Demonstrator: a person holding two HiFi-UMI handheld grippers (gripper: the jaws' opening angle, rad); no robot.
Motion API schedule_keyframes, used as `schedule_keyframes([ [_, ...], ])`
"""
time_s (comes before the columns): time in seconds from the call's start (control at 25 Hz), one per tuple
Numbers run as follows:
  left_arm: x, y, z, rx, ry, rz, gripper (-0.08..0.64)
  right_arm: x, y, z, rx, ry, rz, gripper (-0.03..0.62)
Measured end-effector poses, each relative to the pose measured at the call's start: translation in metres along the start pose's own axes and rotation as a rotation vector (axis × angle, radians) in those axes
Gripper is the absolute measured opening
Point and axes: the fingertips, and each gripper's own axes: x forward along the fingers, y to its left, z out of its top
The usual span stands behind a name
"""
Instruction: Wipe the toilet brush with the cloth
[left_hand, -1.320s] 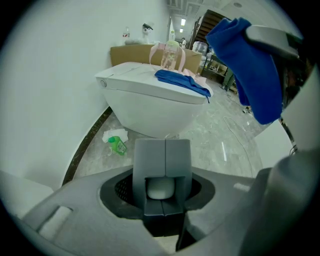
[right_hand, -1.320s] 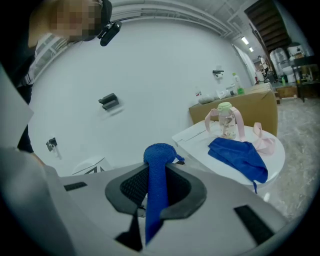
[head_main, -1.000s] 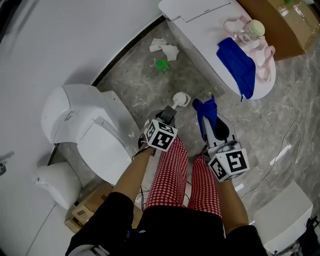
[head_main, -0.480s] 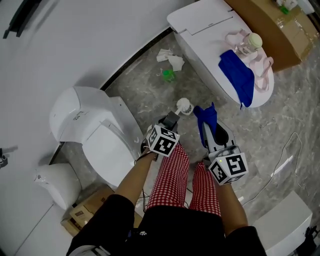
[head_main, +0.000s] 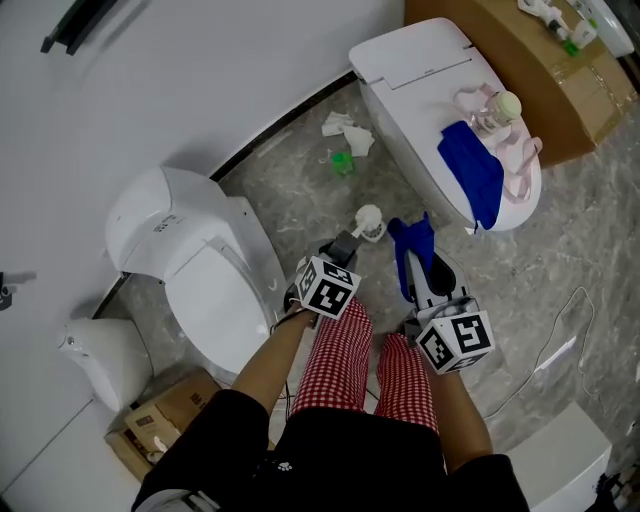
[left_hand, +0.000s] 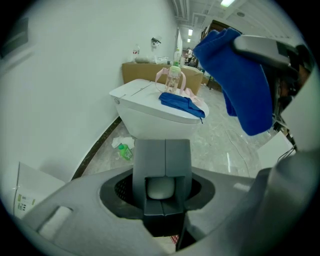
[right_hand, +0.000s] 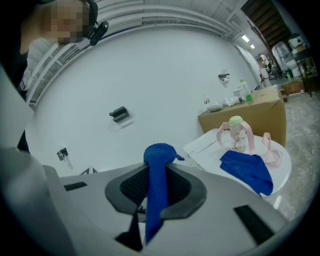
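Note:
My left gripper (head_main: 348, 243) is shut on the toilet brush (head_main: 368, 222), whose white rounded end sticks out past the jaws over the floor. In the left gripper view a pale part of the toilet brush (left_hand: 160, 188) sits clamped between the shut grey jaws of the left gripper (left_hand: 163, 150). My right gripper (head_main: 415, 248) is shut on a blue cloth (head_main: 408, 238), close to the right of the brush end and apart from it. In the right gripper view the blue cloth (right_hand: 158, 186) stands up between the jaws of the right gripper (right_hand: 156, 182). The same cloth (left_hand: 236, 80) hangs at the upper right of the left gripper view.
A white toilet (head_main: 412, 62) at the upper right bears a second blue cloth (head_main: 473, 172) and a bottle with a pink strap (head_main: 498, 108). Another white toilet (head_main: 190, 250) stands left. A green bottle (head_main: 344, 162), crumpled paper (head_main: 346, 130), a cardboard box (head_main: 530, 60) and a cable (head_main: 553, 350) lie around.
The head view has shifted, so the toilets and floor sit lower in the picture. Both grippers keep their hold, with the brush end and cloth still side by side.

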Motion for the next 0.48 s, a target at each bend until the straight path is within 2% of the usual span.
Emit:
schedule_keyframes([
  [0.48, -0.029, -0.007, 0.018, -0.03, -0.046, 0.009, 0.169, -0.015, 0.016, 0.025, -0.001, -0.012, 0.025, 0.064],
])
